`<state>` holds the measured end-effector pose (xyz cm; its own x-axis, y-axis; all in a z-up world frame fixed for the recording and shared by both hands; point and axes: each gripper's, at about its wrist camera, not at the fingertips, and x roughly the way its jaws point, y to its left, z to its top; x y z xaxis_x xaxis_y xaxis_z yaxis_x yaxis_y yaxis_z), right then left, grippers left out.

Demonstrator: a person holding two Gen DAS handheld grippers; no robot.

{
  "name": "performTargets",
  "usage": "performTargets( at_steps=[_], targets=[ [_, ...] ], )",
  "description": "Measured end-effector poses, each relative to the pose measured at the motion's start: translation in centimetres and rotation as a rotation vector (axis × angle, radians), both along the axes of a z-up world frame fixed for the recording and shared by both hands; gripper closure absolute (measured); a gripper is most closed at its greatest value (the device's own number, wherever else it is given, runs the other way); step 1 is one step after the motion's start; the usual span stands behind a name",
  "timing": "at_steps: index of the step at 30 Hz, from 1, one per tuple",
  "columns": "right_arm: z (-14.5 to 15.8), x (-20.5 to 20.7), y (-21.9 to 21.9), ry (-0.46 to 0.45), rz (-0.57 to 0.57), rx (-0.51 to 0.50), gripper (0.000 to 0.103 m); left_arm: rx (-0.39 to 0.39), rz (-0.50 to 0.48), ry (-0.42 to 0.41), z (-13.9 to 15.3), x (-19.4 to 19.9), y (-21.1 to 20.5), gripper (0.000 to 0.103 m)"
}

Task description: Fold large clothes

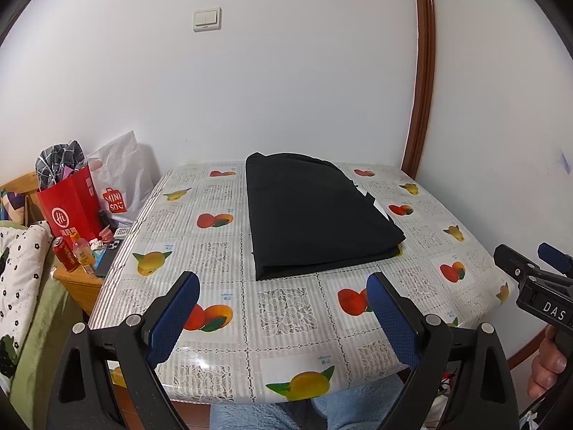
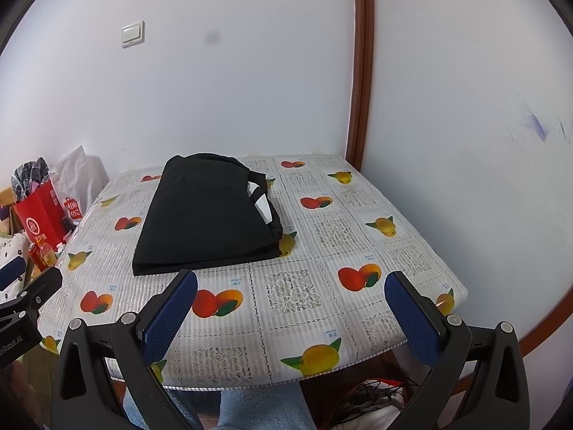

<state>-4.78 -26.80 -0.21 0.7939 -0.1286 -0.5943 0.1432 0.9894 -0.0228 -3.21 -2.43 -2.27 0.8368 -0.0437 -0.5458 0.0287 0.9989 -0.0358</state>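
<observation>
Blue-padded jaws stand wide apart on both tools, nothing between them: the left gripper (image 1: pixel 283 308) and the right gripper (image 2: pixel 290 308) hover side by side at the near edge of the table (image 1: pixel 293 344), each gaping and empty. My read is they're held back and level so the whole cloth stays in frame and either can drop in next.

Out past the table's near edge there's an open band of fruit-print oilcloth before any fabric, good landing room. Then the black garment (image 1: pixel 315 215) lies flat near the table's middle, reaching toward the far side, already doubled into a tidy rectangle. Stacked layers show at its near right corner and a white patch peeks from its right side. Looks close to finished, perhaps one more fold.

Right of the table the wall crowds in; off its left edge sits the red bag (image 1: pixel 70 211), with bottles beside it on a low stand, so that's the tighter side.
</observation>
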Motion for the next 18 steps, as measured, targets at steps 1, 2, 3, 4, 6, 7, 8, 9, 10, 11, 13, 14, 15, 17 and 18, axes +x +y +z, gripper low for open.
performTargets(
  at_steps=[1,2,3,4,6,7,8,9,10,11,13,14,15,17,18],
  targets=[
    [0.02,-0.03,0.04,0.0,-0.001,-0.001,0.0,-0.001,-0.001,0.0,-0.03,0.0,0.02,0.009],
    [0.02,-0.06,0.04,-0.001,-0.001,-0.002,0.0,-0.001,-0.002,0.0,-0.02,-0.01,0.05,0.009],
    [0.04,-0.05,0.07,-0.002,0.0,-0.001,0.0,-0.001,-0.002,0.0,-0.03,0.0,0.04,0.009],
    [0.02,-0.06,0.08,-0.001,0.001,-0.001,0.0,-0.001,-0.001,0.0,-0.04,0.0,0.04,0.009],
    [0.03,-0.08,0.09,-0.001,0.002,-0.002,0.0,-0.001,-0.001,0.001,-0.09,0.0,-0.01,0.009],
    [0.02,-0.1,0.11,-0.001,0.002,-0.003,0.0,0.0,-0.001,0.001,-0.09,0.01,-0.02,0.009],
    [0.02,-0.14,0.11,-0.001,0.003,-0.004,0.0,0.0,0.0,0.001,-0.08,0.01,-0.02,0.009],
    [0.02,-0.15,0.13,-0.001,0.003,-0.005,0.0,0.0,-0.001,0.001,-0.09,0.02,-0.04,0.009],
    [0.02,-0.14,0.13,-0.001,0.003,-0.005,0.0,0.0,-0.001,0.002,-0.08,0.03,-0.06,0.009],
    [0.02,-0.18,0.14,-0.001,0.003,-0.005,0.0,0.0,-0.002,0.002,-0.1,0.0,-0.06,0.009],
    [0.03,-0.21,0.13,-0.003,0.002,-0.004,0.0,0.0,-0.002,0.003,-0.14,-0.01,-0.09,0.009],
    [0.02,-0.21,0.11,-0.003,0.002,-0.003,0.0,0.0,-0.002,0.003,-0.12,-0.01,-0.1,0.009],
    [0.03,-0.23,0.15,-0.003,0.002,-0.004,0.0,0.0,-0.001,0.003,-0.12,0.01,-0.14,0.009],
    [0.01,-0.25,0.19,-0.004,0.003,-0.007,0.0,-0.002,-0.001,0.003,-0.15,0.0,-0.16,0.009],
    [0.01,-0.25,0.22,-0.004,0.001,-0.005,0.0,-0.002,-0.003,0.004,-0.24,-0.01,-0.15,0.009]
  ],
)
